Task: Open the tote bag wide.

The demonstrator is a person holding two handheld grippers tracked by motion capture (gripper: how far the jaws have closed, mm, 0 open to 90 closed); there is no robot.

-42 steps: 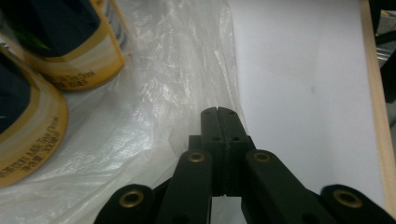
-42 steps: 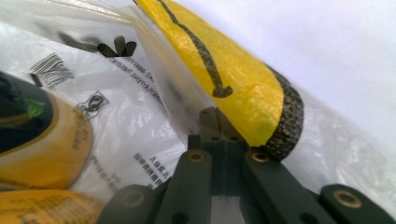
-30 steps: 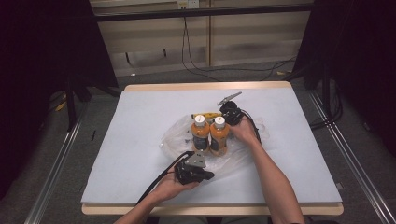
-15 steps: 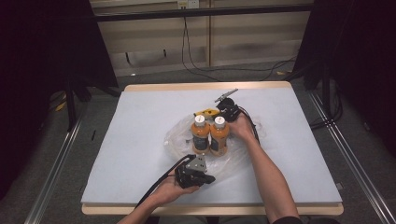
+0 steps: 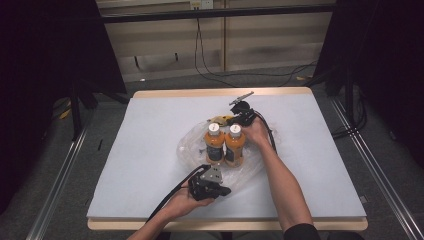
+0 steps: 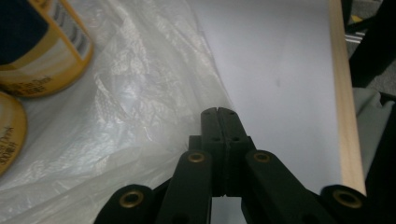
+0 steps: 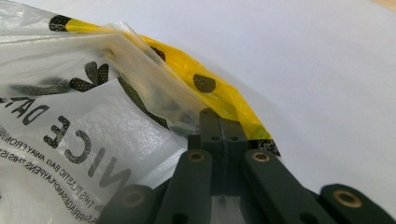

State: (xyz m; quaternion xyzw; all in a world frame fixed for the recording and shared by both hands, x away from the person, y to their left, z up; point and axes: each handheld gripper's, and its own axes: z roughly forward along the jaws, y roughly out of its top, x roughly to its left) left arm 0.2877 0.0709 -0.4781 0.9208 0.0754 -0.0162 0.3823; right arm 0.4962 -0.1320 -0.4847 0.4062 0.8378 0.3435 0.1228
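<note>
Two orange bottles (image 5: 225, 144) stand upright on the clear plastic bag (image 5: 192, 145) mid-desk, while the left gripper (image 6: 218, 113) pinches its near edge and the right gripper (image 7: 219, 122) its yellow-printed far rim, jaws closed on plastic — bagging seems half done, the sides not yet drawn up.

Overall light: from my seat, the table (image 5: 150, 150) is evenly lit from above, surroundings dark.
Shadows: I see only soft ones.
Glare: pale sheen on the plastic bag (image 6: 121, 93).
Focus: I find near jaws soft in both gripper views; bag print readable.
</note>
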